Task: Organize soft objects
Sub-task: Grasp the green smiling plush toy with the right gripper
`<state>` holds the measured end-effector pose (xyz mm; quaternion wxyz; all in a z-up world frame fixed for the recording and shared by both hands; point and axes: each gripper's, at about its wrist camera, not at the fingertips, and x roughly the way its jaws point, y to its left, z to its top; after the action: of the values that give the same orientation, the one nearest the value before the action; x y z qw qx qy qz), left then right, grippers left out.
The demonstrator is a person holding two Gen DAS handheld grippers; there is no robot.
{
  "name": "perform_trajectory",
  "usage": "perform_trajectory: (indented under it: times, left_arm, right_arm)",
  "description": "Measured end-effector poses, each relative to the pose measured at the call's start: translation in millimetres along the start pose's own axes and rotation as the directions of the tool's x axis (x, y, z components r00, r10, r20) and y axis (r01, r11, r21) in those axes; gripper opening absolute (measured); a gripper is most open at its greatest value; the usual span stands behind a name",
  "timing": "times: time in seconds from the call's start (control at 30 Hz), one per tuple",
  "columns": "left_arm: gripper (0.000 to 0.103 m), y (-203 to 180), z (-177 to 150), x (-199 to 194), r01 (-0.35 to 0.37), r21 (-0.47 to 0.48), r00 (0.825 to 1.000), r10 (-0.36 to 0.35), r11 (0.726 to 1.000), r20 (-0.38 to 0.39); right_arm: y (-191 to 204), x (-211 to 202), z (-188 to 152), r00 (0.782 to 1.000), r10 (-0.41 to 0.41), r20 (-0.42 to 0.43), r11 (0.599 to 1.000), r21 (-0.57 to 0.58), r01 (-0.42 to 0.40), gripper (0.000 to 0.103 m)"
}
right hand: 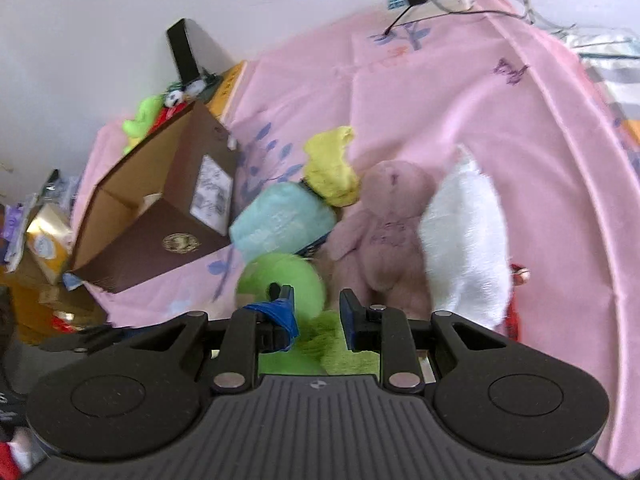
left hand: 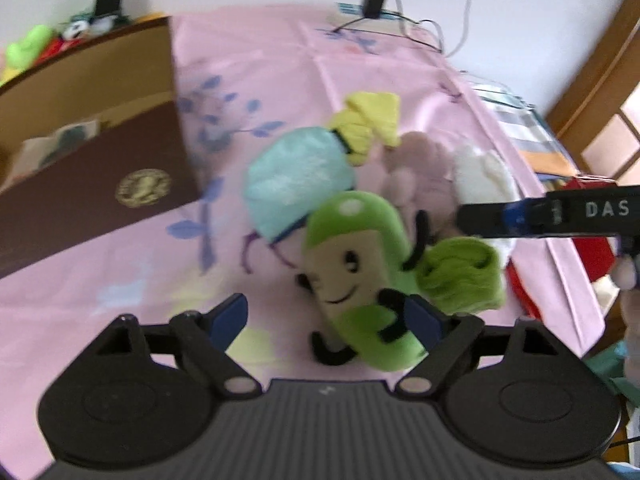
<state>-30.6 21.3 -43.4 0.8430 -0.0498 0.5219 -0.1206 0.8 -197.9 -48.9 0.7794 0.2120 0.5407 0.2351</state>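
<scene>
A green plush toy (left hand: 360, 272) with a smiling face and black limbs lies on the pink sheet (left hand: 120, 280). My left gripper (left hand: 326, 314) is open just over it, and its right finger (left hand: 424, 320) is against the toy's side. My right gripper (right hand: 316, 300) is shut on a green cloth (right hand: 344, 348) that is bunched between its fingers. In the left wrist view the right gripper (left hand: 464, 216) reaches in from the right, with the green cloth (left hand: 460, 276) under its tip. Behind lie a light blue plush (left hand: 296, 184), a yellow cloth (left hand: 372, 124), a pink bunny (right hand: 384, 232) and a white plush (right hand: 464, 240).
An open brown cardboard box (right hand: 160, 232) stands on the sheet to the left, with more toys (right hand: 140, 120) behind it. A charger and cables (left hand: 374, 0) lie at the far edge. Red items (left hand: 592, 248) and a person's hand (left hand: 628, 276) are at the right edge.
</scene>
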Motion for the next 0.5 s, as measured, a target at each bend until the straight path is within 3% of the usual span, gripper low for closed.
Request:
perform_trajectory:
  times: [0.27,0.5]
  left_arm:
    - [0.088,4.8,-0.5,24.2,0.106,-0.08,0.994,-0.107,0.991,-0.019]
    - [0.085,10.7,1.5,47.2,0.187,-0.109,0.982,-0.189,0.976,-0.011]
  right_arm:
    - [18.6,27.1,-0.3,0.997,0.049,-0.06,0.997,-0.053,-0.052,0.008]
    - [32.4,46.3,4.1,0.998,0.003,-0.069,0.988,-0.155,-0.014,0.01]
